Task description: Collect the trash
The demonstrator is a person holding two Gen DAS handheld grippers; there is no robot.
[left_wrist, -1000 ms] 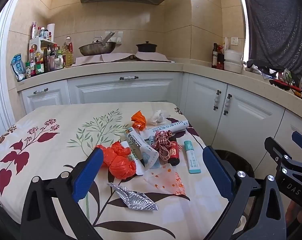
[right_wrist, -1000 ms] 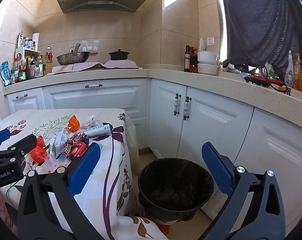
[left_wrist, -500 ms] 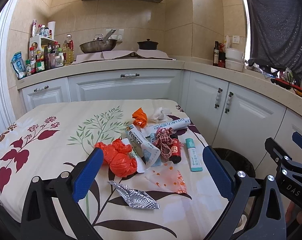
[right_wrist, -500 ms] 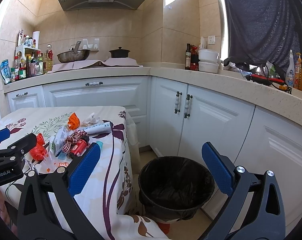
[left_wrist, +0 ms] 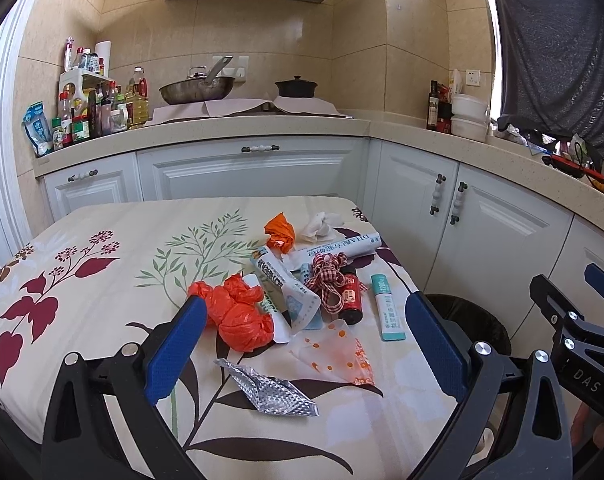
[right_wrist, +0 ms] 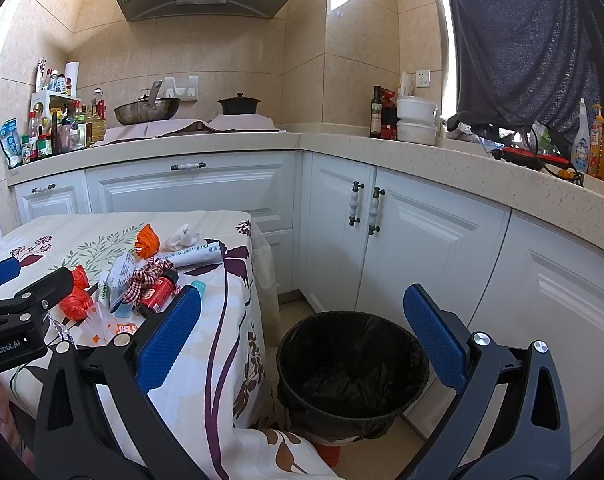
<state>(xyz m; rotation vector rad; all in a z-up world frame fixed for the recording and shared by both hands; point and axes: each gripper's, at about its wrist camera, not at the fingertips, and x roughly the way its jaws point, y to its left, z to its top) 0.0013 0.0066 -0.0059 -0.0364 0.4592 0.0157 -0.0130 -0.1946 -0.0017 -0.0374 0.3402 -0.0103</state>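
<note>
right gripper open, empty | above black-lined bin | beside table

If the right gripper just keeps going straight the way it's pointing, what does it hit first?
Most likely the black-lined trash bin on the floor: the open right gripper frames its mouth between its fingers. Nothing shows in between, though depth is hard to judge in this fisheye view.

Both wrist views share the littered table.

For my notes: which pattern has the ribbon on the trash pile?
Red-and-white check, a gingham ribbon; the left wrist view shows it best.
</note>
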